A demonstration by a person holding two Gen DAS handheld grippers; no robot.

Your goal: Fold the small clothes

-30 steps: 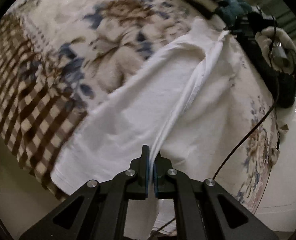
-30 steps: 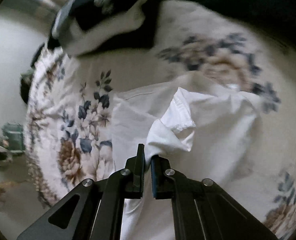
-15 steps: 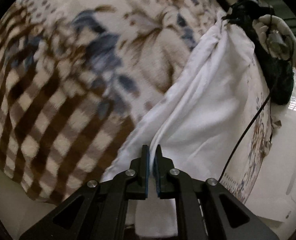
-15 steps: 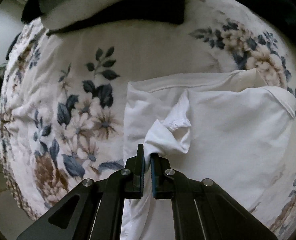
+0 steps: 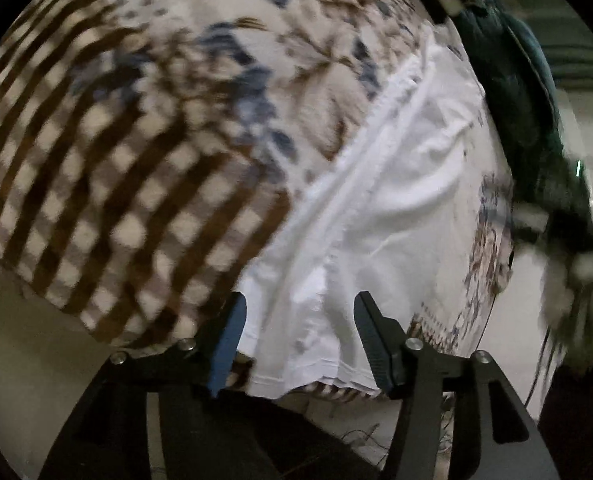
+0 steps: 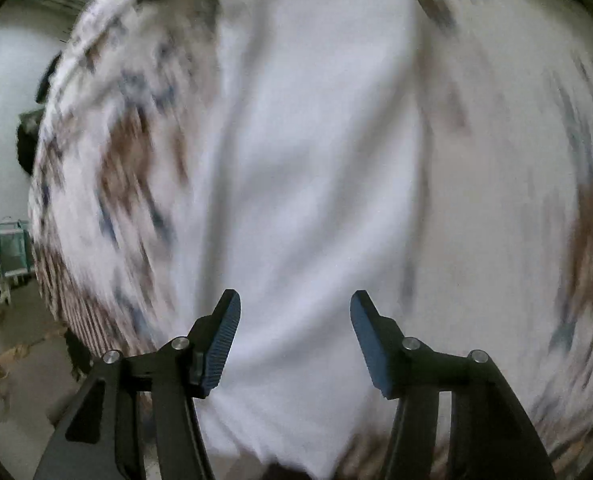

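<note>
Below both grippers lies my white shirt (image 5: pixel 380 208) on the blanket (image 5: pixel 116 152); left gripper (image 5: pixel 298 320) and right gripper (image 6: pixel 294 320) are opening, gripping nothing. Lift clear before regrasping.

Left claw (image 5: pixel 298 316) and right claw (image 6: pixel 294 314) opening, apparently gripping nothing.

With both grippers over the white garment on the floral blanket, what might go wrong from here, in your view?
1. The white cotton garment lies near the edge of the floral and checked blanket, its hem at the drop; it may slide off.
2. The left gripper and the right gripper are both opening with no cloth pinched, so the creased fold may spring loose.
3. The right view is blurred; aiming may suffer.
</note>
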